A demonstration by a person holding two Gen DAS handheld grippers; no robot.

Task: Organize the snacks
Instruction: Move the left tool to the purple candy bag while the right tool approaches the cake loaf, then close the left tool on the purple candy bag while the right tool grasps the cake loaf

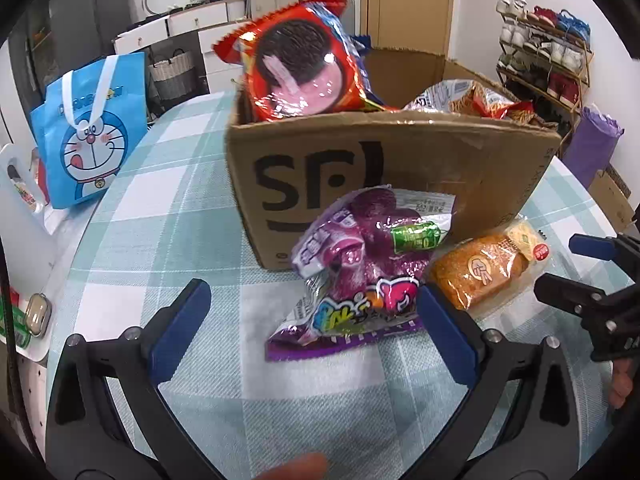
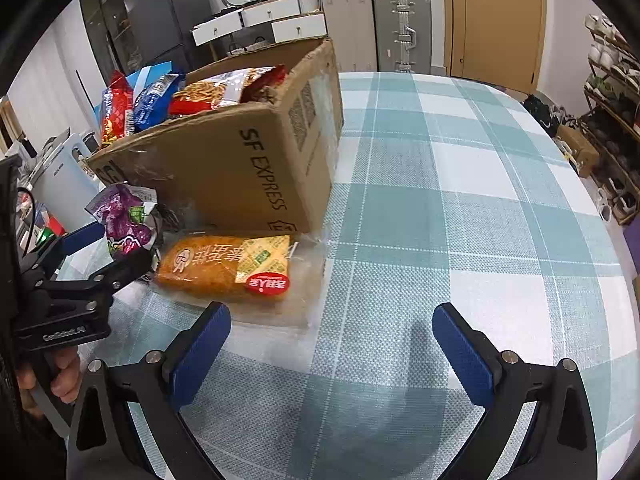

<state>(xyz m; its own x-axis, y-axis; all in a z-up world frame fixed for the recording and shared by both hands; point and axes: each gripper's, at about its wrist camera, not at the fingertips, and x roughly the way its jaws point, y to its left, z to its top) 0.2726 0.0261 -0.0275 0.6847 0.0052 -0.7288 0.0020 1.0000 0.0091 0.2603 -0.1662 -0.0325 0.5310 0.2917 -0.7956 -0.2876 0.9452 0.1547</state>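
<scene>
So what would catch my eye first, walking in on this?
Probably the cardboard box on the checked tablecloth, with a red cookie packet sticking out of its top. In front of it lie a shiny purple snack bag and an orange bread pack, with the open left gripper closing in on the purple one.

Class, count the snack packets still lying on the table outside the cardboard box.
2. The purple snack bag leans against the cardboard box front; the orange bread packet lies beside it on the table. Others may hide behind the box.

Purple snack bag (image 1: 360,276) and orange bread pack (image 1: 486,266) lie side-by-side before snack-filled cardboard box (image 1: 400,168).
</scene>
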